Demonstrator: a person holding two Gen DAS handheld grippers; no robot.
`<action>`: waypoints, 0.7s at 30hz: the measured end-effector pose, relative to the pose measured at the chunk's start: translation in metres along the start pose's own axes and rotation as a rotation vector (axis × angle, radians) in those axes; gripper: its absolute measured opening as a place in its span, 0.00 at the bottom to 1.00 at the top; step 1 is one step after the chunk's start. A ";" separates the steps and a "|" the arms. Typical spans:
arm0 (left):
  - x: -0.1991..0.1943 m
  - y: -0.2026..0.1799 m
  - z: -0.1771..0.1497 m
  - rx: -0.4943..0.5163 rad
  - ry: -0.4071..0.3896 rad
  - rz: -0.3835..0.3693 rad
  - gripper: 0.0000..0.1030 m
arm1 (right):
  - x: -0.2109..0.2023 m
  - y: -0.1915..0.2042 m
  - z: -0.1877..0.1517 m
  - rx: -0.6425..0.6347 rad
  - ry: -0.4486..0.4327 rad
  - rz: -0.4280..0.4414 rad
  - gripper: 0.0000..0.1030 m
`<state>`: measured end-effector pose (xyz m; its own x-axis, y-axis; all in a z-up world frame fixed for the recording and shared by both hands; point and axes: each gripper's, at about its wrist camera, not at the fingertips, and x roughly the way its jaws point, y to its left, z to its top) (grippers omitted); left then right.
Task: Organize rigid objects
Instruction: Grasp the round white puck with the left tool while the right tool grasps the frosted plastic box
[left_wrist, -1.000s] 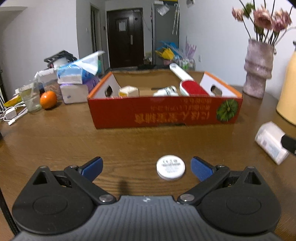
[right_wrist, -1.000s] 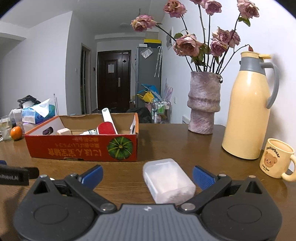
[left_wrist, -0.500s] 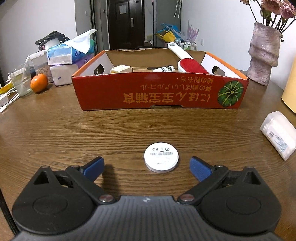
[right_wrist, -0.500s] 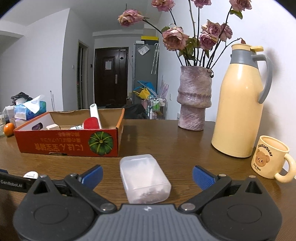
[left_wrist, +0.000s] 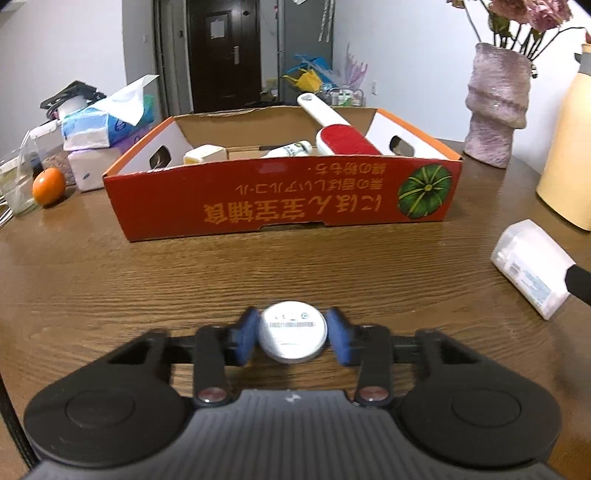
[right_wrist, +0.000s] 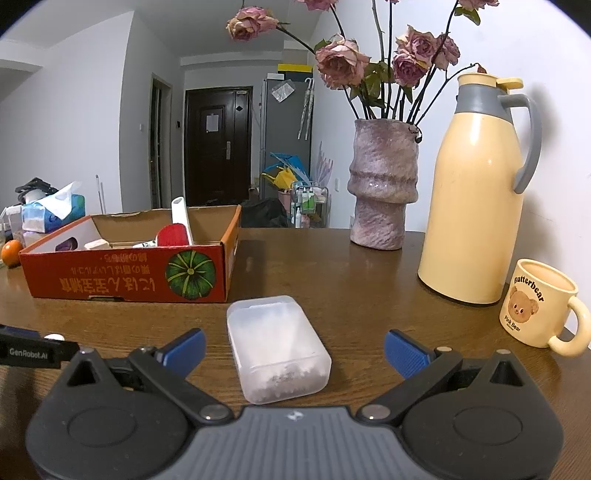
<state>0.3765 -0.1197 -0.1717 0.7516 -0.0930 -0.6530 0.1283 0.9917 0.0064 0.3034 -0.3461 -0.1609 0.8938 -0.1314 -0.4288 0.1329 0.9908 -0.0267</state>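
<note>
One disc (left_wrist: 292, 331) edge hid btwn left gripper (left_wrist: 292, 334) pads.

The disc (left_wrist: 293, 331) lies before the cardboard box (left_wrist: 280, 199), the plastic case (left_wrist: 532, 267) to its right.

We are seeing the wooden surface (left_wrist: 110, 288) carrying a red box (left_wrist: 280, 199), a disc (left_wrist: 292, 331), a plastic case (right_wrist: 275, 349), a vase (right_wrist: 382, 184), a jug (right_wrist: 476, 206) and a mug (right_wrist: 535, 302).

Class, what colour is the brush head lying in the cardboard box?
Red brush head, white handle; clearest in the left wrist view.
</note>
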 end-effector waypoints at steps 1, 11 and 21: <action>0.000 0.000 0.000 0.001 0.000 -0.008 0.40 | 0.000 0.000 0.000 0.001 0.001 -0.001 1.00; -0.024 0.003 0.005 0.007 -0.084 -0.034 0.39 | 0.006 -0.002 -0.003 0.024 0.019 0.004 1.00; -0.038 0.023 0.015 -0.026 -0.133 -0.033 0.39 | 0.035 -0.008 0.002 0.077 0.092 0.012 1.00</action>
<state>0.3599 -0.0947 -0.1354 0.8268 -0.1345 -0.5461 0.1384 0.9898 -0.0343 0.3347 -0.3584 -0.1737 0.8529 -0.1124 -0.5098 0.1580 0.9863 0.0469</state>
